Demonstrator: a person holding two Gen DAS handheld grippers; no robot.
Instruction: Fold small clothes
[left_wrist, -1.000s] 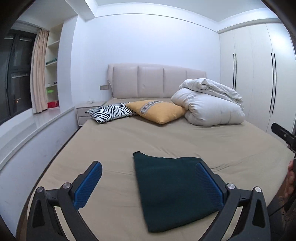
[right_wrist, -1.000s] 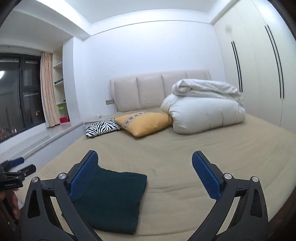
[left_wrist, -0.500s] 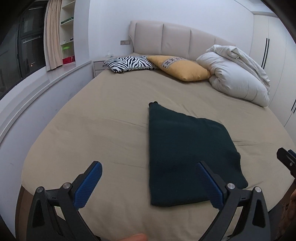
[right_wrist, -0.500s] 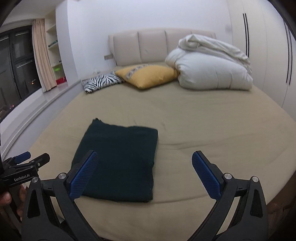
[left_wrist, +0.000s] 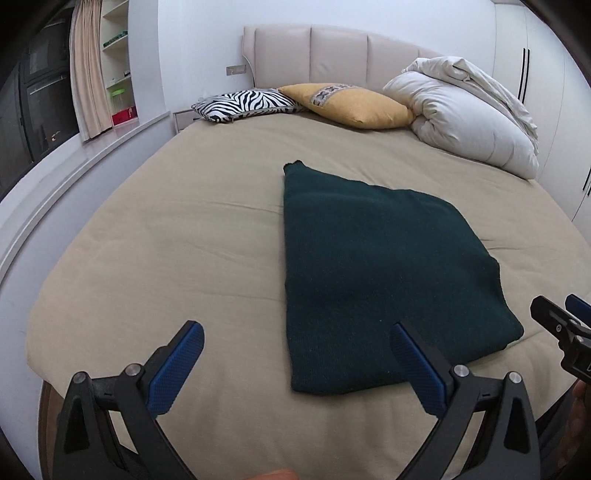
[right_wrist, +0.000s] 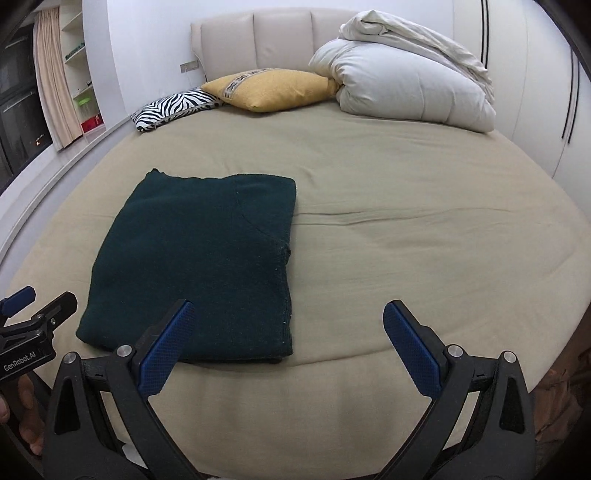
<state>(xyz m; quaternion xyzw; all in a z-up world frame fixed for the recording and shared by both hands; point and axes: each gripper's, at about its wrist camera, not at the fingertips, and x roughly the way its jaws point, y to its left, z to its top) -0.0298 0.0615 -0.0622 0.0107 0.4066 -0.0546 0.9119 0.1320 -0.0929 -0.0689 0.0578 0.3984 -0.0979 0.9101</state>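
A dark green knit garment (left_wrist: 376, 273) lies folded into a rectangle on the beige bed, near its front edge; it also shows in the right wrist view (right_wrist: 199, 258). My left gripper (left_wrist: 295, 369) is open and empty, held above the bed's front edge, just in front of the garment's near left corner. My right gripper (right_wrist: 284, 347) is open and empty, above the front edge by the garment's near right corner. Each gripper's tip shows at the edge of the other's view.
The beige bed sheet (left_wrist: 184, 229) spreads wide on both sides of the garment. A zebra pillow (left_wrist: 243, 105), a yellow pillow (left_wrist: 351, 105) and a bundled white duvet (left_wrist: 469, 118) lie by the headboard. A window ledge runs along the left, wardrobes along the right.
Both cameras have risen and tilted down, so the garment now shows from above. The garment has not moved. Both grippers stay open.
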